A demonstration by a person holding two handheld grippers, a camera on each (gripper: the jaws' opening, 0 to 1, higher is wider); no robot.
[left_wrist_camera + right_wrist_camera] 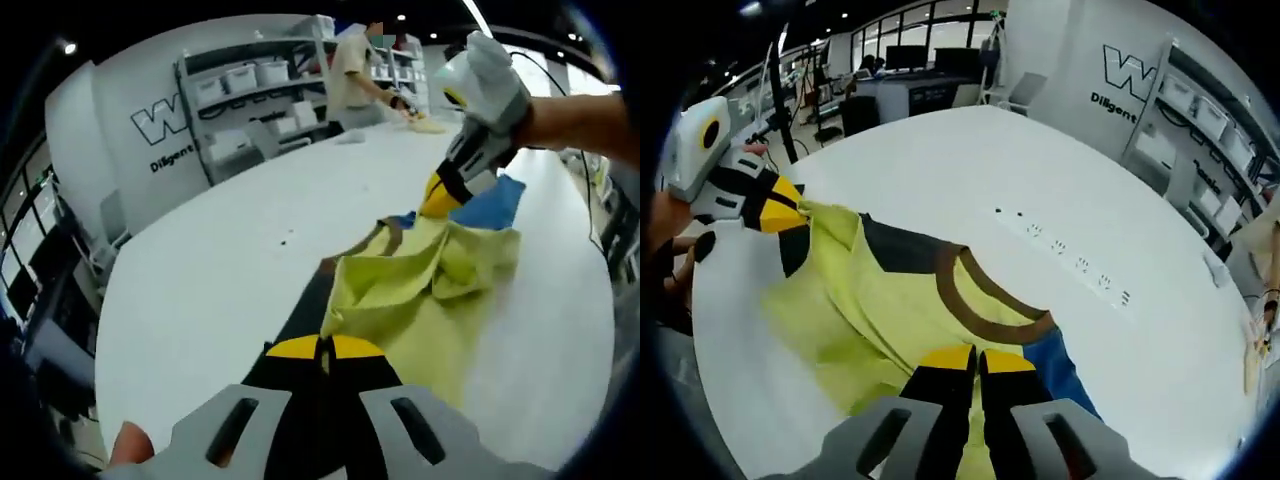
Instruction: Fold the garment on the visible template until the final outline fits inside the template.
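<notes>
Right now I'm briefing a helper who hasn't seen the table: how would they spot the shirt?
On the big white table, look between the two grippers. The shirt lies crumpled there, pinched at each end by a yellow-tipped gripper. It is pale yellow-green with a brown collar, dark shoulder panels and a blue part.

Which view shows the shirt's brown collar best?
Right gripper view: the brown collar curves open across the yellow shirt, just beyond the right gripper. The left gripper view catches a short brown strip amid bunched fabric.
</notes>
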